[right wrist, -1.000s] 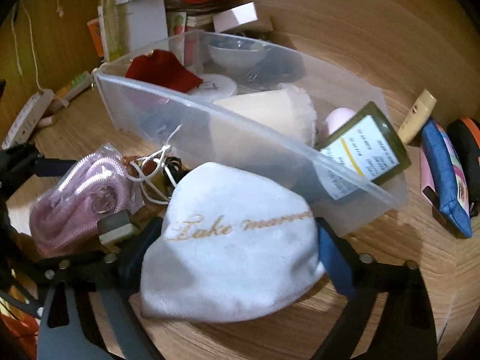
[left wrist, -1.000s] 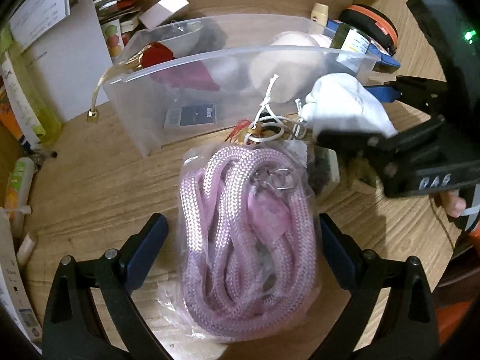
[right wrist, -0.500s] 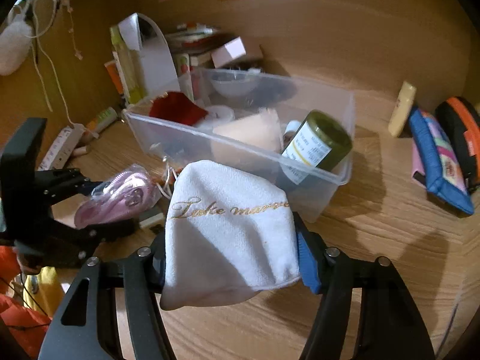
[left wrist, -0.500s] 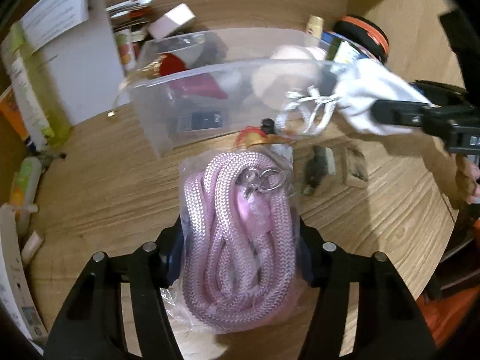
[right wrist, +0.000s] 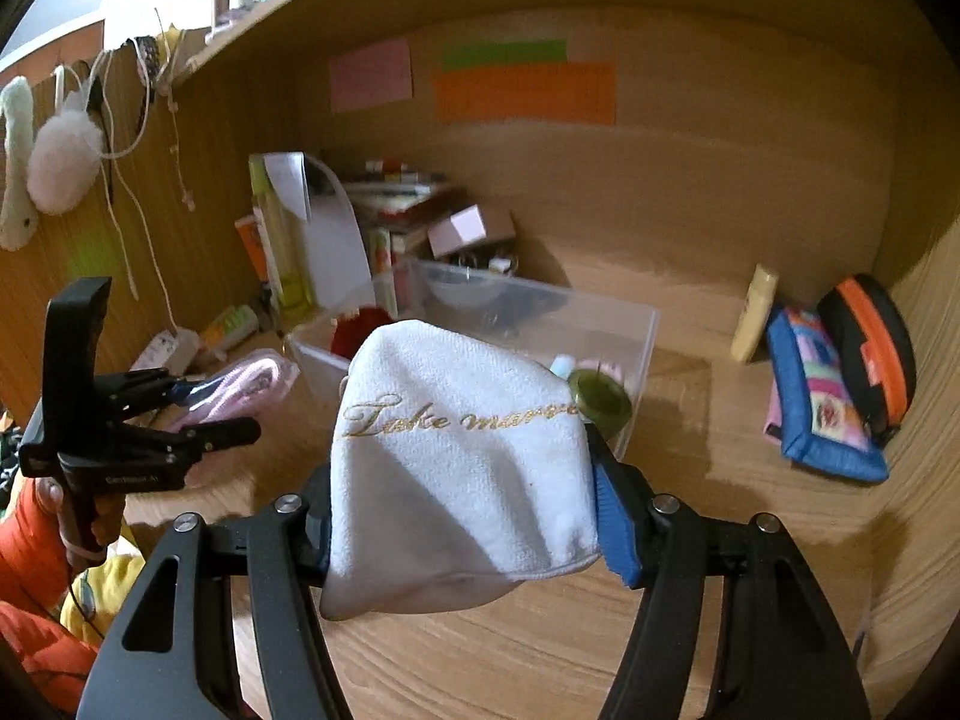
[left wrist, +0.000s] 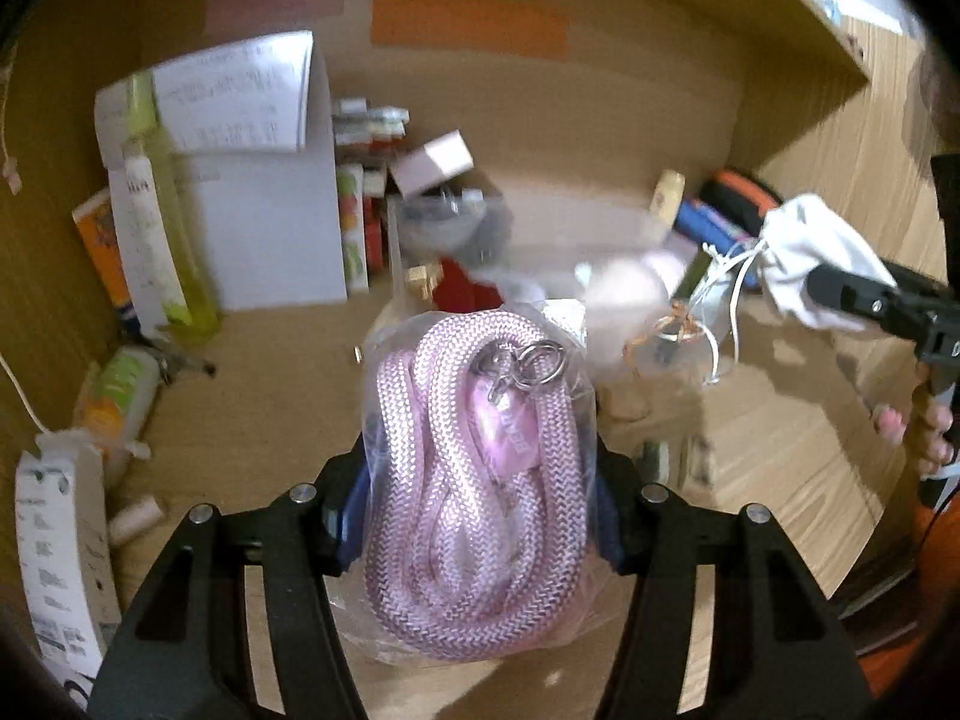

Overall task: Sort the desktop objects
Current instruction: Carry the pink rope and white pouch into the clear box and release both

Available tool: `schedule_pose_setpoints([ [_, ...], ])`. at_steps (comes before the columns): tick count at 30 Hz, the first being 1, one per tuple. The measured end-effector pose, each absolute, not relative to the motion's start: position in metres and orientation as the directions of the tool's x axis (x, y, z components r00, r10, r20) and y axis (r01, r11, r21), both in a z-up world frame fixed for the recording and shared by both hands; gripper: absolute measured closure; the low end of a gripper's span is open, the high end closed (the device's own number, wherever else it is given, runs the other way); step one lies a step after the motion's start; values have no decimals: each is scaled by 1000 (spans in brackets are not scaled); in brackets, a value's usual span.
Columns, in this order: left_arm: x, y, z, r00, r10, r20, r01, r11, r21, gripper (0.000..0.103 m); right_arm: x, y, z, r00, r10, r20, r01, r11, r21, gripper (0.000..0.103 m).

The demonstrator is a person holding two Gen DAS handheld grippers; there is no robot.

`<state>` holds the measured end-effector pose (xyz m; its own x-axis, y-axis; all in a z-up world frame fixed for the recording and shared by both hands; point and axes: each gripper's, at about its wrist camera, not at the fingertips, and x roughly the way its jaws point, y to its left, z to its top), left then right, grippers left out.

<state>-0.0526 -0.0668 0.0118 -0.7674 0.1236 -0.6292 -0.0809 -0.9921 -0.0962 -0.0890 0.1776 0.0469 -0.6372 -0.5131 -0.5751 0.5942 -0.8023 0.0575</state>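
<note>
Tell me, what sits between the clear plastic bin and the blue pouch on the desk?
A cream tube stands propped there, shown in the right wrist view, between the clear bin and the blue pouch.

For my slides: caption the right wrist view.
Right tool grips a white pouch above the desk, clear bin behind.

You have a wooden desk (right wrist: 690, 546) under you, set in a wooden alcove; at its middle, toward the far wall, sits a clear plastic bin (right wrist: 636, 336); far left of it stands a white paper holder (right wrist: 336, 252) with a yellow-green bottle (right wrist: 279, 246) beside it, and a white power strip (right wrist: 159, 351) lies nearer on the left; to the right lie a cream tube (right wrist: 755, 321), a blue patterned pouch (right wrist: 822, 402) and a black and orange case (right wrist: 870, 348), close together; books (right wrist: 396, 198) are stacked behind the bin.
</note>
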Motion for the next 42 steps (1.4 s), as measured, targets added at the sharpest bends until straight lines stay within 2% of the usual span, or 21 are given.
schedule_pose_setpoints([
  [9, -68, -70, 45, -825, 121, -552, -83, -992, -94, 45, -113, 179, 66, -673, -528, -517, 572, -815, 88, 42],
  [18, -112, -71, 64, -835, 142, -532, -97, -989, -111, 45, -154, 165, 65, -668, -522, -531, 558, -823, 106, 41],
  [24, -140, -65, 63, -825, 154, -545, -101, -987, -126, 45, -181, 150, 56, -644, -516, -565, 559, -821, 114, 41],
  [36, -190, -60, 30, -766, 138, -627, -92, -990, -104, 45, -224, 110, 22, -560, -480, -675, 559, -821, 120, 41],
  [42, -200, -61, 17, -747, 143, -649, -105, -990, -96, 44, -227, 95, 19, -581, -426, -693, 566, -824, 31, 41],
])
